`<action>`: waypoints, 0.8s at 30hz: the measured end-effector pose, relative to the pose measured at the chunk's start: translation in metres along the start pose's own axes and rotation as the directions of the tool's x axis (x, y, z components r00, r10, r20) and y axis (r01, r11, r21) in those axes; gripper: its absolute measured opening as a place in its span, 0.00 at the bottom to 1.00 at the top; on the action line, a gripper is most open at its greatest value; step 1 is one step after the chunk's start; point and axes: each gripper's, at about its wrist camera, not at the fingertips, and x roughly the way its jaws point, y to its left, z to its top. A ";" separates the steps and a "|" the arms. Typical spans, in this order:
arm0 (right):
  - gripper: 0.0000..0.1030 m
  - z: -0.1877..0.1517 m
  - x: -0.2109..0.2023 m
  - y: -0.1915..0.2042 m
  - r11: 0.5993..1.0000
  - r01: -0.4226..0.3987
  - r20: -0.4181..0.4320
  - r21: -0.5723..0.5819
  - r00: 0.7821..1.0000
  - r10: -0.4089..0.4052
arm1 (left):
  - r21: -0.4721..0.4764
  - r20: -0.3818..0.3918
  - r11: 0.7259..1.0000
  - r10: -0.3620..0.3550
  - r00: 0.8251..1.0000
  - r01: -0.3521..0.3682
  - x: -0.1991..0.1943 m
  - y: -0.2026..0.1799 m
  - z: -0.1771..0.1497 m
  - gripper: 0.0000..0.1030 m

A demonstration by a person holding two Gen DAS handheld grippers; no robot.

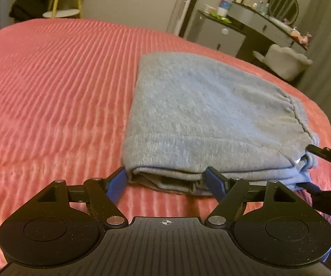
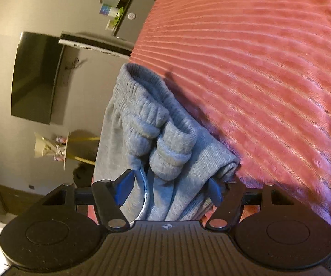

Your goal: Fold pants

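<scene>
The pink ribbed bed (image 1: 57,87) is spreading ahead of both tongs, folded grey pants (image 1: 202,119) lying on it. Left tongs (image 1: 166,181) are gaping at their near edge; right tongs (image 2: 169,189) are straddling their cuffs, unclenched

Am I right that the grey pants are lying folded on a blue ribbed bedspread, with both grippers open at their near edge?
Not quite: the bedspread is pink, not blue, as the left wrist view shows. The rest holds: the grey pants lie folded on it, with the left gripper and right gripper open at their edge.

Grey-blue pants (image 1: 202,115) on pink ribbed bedspread (image 1: 57,87)
</scene>
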 end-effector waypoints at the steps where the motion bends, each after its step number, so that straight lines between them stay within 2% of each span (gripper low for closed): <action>1: 0.66 0.000 -0.001 0.000 1.000 0.001 0.012 0.000 1.000 -0.001 | -0.002 -0.001 1.000 -0.001 1.000 0.001 0.000 0.000 0.000 0.77; 3: 0.63 0.001 -0.001 -0.002 1.000 0.005 0.019 -0.013 1.000 -0.005 | -0.021 0.011 1.000 -0.009 1.000 0.010 -0.002 0.003 0.001 0.75; 6: 0.41 0.002 -0.005 0.000 0.997 0.042 0.055 -0.057 0.998 -0.039 | -0.043 0.072 0.999 0.032 0.997 -0.029 -0.010 0.006 0.002 0.73; 9: 0.40 0.000 -0.012 0.007 0.991 0.092 0.083 -0.101 0.993 -0.084 | -0.072 0.122 0.992 0.107 0.987 -0.099 -0.016 0.009 0.002 0.73; 11: 0.41 0.001 -0.020 0.012 0.984 0.117 0.095 -0.134 0.990 -0.105 | -0.087 0.124 0.993 0.094 0.988 -0.084 -0.017 0.012 0.002 0.74; 14: 0.47 0.001 -0.039 0.020 0.982 0.085 0.110 -0.171 0.992 -0.066 | -0.060 0.092 0.995 0.084 0.992 -0.078 -0.013 0.009 0.002 0.74; 16: 0.59 0.000 -0.051 0.027 0.977 0.077 0.167 -0.198 0.985 -0.044 | -0.042 0.068 0.996 0.075 0.995 -0.073 -0.008 0.006 0.001 0.74; 19: 0.76 0.002 -0.048 0.034 0.981 0.021 0.143 -0.192 0.990 0.007 | -0.046 0.068 0.996 0.073 0.995 -0.070 -0.007 0.007 0.001 0.74; 24: 0.76 0.012 -0.005 0.027 0.994 0.057 0.052 -0.095 0.997 -0.052 | -0.078 0.070 0.994 0.085 0.994 -0.079 -0.008 0.012 0.001 0.76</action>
